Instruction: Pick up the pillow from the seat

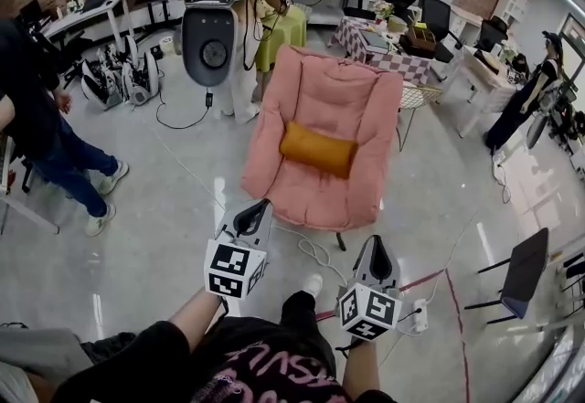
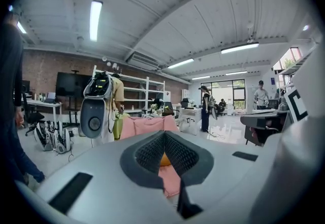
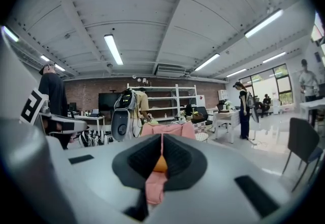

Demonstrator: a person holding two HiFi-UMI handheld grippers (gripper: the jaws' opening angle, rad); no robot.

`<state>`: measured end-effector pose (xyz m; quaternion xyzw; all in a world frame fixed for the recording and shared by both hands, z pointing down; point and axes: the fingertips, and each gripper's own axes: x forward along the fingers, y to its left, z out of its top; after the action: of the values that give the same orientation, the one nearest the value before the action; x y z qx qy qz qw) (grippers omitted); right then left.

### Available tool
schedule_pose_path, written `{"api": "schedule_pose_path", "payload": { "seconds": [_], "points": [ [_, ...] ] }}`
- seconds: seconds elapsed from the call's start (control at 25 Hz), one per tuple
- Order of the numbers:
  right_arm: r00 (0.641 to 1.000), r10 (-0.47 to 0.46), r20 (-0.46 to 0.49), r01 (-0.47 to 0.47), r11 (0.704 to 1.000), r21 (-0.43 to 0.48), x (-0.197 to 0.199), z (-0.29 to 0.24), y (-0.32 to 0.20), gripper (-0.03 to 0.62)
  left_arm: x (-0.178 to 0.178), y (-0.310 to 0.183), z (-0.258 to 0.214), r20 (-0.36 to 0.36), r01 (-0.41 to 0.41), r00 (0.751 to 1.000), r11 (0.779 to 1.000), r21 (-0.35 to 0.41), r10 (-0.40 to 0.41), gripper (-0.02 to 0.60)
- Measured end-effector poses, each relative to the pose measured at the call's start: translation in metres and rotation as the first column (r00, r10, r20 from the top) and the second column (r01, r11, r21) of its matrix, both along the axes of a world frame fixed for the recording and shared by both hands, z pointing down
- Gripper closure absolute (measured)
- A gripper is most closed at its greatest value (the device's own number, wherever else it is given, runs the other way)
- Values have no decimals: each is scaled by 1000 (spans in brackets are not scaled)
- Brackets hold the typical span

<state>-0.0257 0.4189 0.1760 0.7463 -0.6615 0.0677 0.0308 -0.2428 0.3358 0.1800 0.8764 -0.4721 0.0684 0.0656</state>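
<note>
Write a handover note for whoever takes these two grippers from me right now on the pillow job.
Left gripper: shut and empty, pointing at the chair but not touching it.
Right gripper: shut and empty, beside the left one and also short of the chair.
Orange pillow: lies across the seat of the pink chair, against the backrest, untouched.
Done: nothing beyond facing the chair; both gripper views line up on the pillow.
Left: step closer, open a gripper, close it on the pillow and lift it off the seat.
Watch: a white cable lies on the floor in front of the chair.
</note>
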Motion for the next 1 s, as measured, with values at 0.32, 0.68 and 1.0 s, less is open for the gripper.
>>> {"api": "schedule_pose_path", "payload": {
  "seconds": [0.32,0.68,1.0],
  "points": [
    [999,-2,37,3,1000,-21,28,18,-54,572,19,-49,16,16,26,1000,999,-29,-26,572],
    [998,-38,43,40,997,-64,70,45,-135,572,63,-119,42,49,53,998,996,-73,-50,572],
    [995,-88,56,92,992,-85,117,61,-211,572,111,-185,52,64,94,994,991,-93,-88,572]
  ]
}}
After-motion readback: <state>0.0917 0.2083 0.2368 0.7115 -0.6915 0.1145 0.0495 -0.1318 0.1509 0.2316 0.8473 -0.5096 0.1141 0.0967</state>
